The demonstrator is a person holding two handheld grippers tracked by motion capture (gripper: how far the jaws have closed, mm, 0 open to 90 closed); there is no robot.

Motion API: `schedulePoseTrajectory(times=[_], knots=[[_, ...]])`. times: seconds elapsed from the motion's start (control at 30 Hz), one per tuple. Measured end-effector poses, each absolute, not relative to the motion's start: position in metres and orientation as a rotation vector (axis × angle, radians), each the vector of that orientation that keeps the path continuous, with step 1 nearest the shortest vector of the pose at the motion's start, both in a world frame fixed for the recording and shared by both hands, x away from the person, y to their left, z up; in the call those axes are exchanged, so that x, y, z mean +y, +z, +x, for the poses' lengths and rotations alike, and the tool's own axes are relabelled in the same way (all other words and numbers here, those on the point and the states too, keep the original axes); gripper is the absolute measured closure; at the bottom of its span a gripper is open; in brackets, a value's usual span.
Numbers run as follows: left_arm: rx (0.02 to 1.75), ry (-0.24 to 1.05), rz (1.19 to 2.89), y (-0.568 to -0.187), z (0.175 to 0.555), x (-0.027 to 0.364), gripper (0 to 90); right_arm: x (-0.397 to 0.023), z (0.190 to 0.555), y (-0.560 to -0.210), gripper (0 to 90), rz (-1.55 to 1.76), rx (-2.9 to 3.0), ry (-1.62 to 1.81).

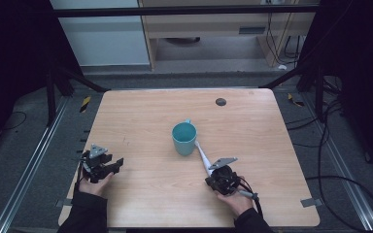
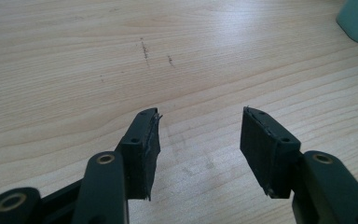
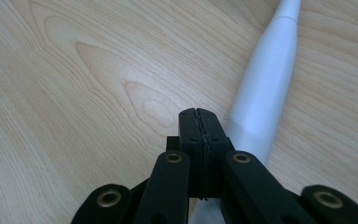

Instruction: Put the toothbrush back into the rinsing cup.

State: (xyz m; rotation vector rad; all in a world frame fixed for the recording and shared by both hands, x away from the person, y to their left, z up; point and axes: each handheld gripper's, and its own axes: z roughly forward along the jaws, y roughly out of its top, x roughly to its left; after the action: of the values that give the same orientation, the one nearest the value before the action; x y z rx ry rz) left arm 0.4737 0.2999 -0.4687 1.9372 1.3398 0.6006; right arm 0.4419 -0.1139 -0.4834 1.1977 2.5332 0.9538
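right tongs (image 3: pixel 199 116) beside the white toothbrush (image 3: pixel 261 98)
jaws pressed together, empty; left tongs (image 2: pixel 200 135) wide open, idle. toothbrush lies flat on the table (image 1: pixel 141 121), tip near the teal cup (image 1: pixel 184 138). we'd open first, then straddle the handle squarely.

Around your left gripper (image 1: pixel 118 163) the table (image 1: pixel 141 194) lies bare, so you can pass freely ahead and to either side. Near the middle stands a teal cup (image 1: pixel 183 138), the tallest thing in the way. A white toothbrush (image 1: pixel 202 156) lies flat from just beside the cup toward your right gripper (image 1: pixel 212 175), right next to its closed jaws, so it blocks a low sweep there. Beyond the cup, the far half stays open but for a small dark disc (image 1: pixel 220 102), flat on the wood.
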Motion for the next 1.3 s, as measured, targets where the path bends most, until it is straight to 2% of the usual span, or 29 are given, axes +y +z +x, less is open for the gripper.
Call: schedulePoseTrajectory(times=[0.47,1.03,1.2,1.3], knots=[[1.342,0.605,1.94,-0.468,0.473,0.301,46.5,-0.135,0.442,-0.481,90.0,1.255,2.499,0.925],[1.346,0.601,1.939,-0.468,0.474,0.3,46.5,-0.141,0.442,-0.479,89.6,1.299,2.495,0.906],[1.349,0.601,1.938,-0.468,0.474,0.3,46.4,-0.141,0.443,-0.461,83.2,1.251,2.466,0.974],[1.349,0.597,1.945,-0.469,0.475,0.3,46.3,-0.145,0.447,-0.448,74.5,1.255,2.429,0.998]])
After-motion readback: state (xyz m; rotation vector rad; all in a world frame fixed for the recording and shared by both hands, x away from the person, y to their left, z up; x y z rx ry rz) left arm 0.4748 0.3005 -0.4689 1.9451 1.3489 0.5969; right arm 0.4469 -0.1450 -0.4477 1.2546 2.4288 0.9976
